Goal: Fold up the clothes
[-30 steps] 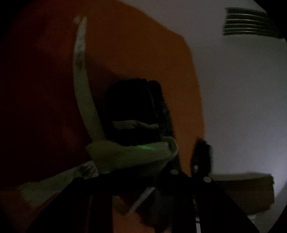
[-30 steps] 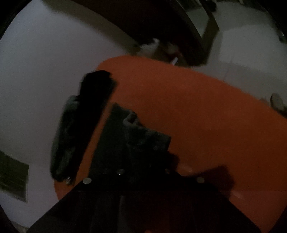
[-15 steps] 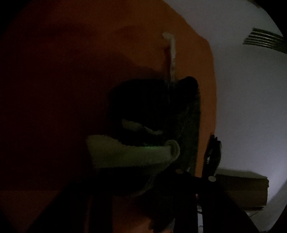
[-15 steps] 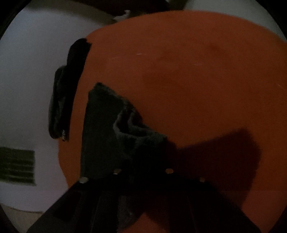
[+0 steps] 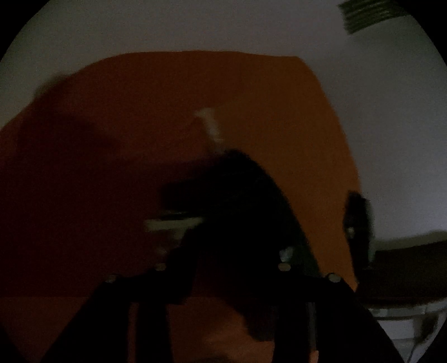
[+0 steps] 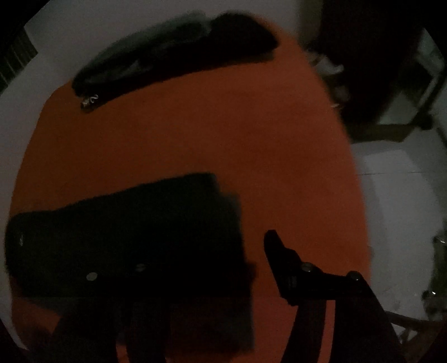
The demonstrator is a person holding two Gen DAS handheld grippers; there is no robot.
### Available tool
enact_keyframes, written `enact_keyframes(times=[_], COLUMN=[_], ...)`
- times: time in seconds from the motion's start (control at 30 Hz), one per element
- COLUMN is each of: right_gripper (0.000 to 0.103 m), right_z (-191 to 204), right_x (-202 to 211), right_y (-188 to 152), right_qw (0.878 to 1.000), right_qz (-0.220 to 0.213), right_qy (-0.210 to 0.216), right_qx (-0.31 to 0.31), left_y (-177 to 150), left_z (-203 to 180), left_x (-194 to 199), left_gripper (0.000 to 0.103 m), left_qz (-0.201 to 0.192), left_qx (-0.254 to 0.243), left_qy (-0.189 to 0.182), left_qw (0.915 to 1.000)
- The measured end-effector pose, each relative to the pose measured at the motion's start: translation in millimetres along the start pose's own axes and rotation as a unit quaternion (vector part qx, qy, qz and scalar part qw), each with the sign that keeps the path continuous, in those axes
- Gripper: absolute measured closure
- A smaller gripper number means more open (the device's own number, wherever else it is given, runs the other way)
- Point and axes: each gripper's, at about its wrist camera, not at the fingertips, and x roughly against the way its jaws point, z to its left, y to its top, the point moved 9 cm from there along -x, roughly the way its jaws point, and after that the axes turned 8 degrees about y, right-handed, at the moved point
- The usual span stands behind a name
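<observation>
Jaws first: your right gripper (image 6: pixel 223 259) is released, its fingers spread wide w/ nothing between them. Its right finger (image 6: pixel 282 254) stands over bare orange cloth (image 6: pixel 195 134), its left finger is lost against the dark folded garment (image 6: pixel 125 237), so I cannot tell if that one touches the fabric. Your left gripper (image 5: pixel 223 248) also has its fingers apart, about as wide as the frame allows, and a dark mass of fabric (image 5: pixel 245 212) sits between and over them; the view is too dim and blurred to tell if it grips anything, so I leave that open. In the right wrist view the dark folded garment lies flat on the orange cloth at lower left, roughly rectangular, w/ its edge near the cloth's left border. A second dark garment (image 6: pixel 178 55) lies well apart from it at the far edge of the cloth, long and bunched, partly hanging over onto the pale floor (image 6: pixel 396 195), w/ a small metal piece (image 6: pixel 89 100) at its near end, maybe a zip pull but too small to tell. In the left wrist view a pale drawstring (image 5: pixel 209 125) runs up from behind the dark fabric onto the orange cloth, and a pale strip (image 5: pixel 173 223) shows at the fabric's left side, just above your left finger (image 5: pixel 178 251). Beyond the cloth's right edge you have pale floor, and a striped dark-green thing (image 5: pixel 368 14) at top right.
</observation>
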Motion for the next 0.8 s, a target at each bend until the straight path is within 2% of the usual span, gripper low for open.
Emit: enact_keyframes(times=[0.07, 0.1, 0.13, 0.17, 0.23, 0.3, 0.33, 0.67, 0.73, 0.77, 0.8], right_gripper=[0.044, 0.07, 0.086, 0.085, 0.086, 0.086, 0.087, 0.089, 0.086, 0.08, 0.068], right_z=[-10, -15, -20, -21, -17, -12, -11, -17, -23, -25, -28], right_x=[-34, -49, -58, -59, -37, -7, 1, -50, -59, -53, -48], right_y=[9, 10, 9, 9, 13, 17, 19, 38, 35, 33, 32], right_qw=[0.999, 0.999, 0.999, 0.999, 0.997, 0.989, 0.985, 0.99, 0.99, 0.989, 0.988], right_qz=[0.014, 0.02, 0.018, 0.005, -0.057, -0.126, -0.145, -0.121, -0.114, -0.115, -0.116], right_qy=[0.002, 0.003, 0.002, 0.0, 0.018, 0.046, 0.054, -0.018, -0.026, -0.02, -0.014], right_qx=[-0.029, -0.042, -0.047, -0.042, -0.049, -0.066, -0.075, -0.069, -0.074, -0.086, -0.097], left_y=[2, 4, 4, -5, -24, -37, -41, -27, -32, -34, -37], left_z=[-29, -43, -57, -67, -79, -90, -92, -97, -94, -93, -92], left_x=[-1, -1, -4, -18, -43, -61, -65, -87, -94, -98, -99], left_gripper=[0.058, 0.058, 0.058, 0.058, 0.058, 0.058, 0.058, 0.058, 0.058, 0.058, 0.058], left_qz=[-0.007, -0.01, -0.012, -0.001, 0.025, 0.044, 0.044, 0.035, 0.04, 0.043, 0.045], left_qx=[-0.012, -0.017, -0.024, -0.035, -0.048, -0.06, -0.065, -0.018, -0.013, -0.01, -0.009], left_qy=[-0.009, -0.013, -0.016, -0.012, -0.006, -0.006, -0.007, -0.014, -0.014, -0.014, -0.014], left_qw=[0.9999, 0.9997, 0.9995, 0.9993, 0.9985, 0.9972, 0.9969, 0.9991, 0.999, 0.9989, 0.9989])
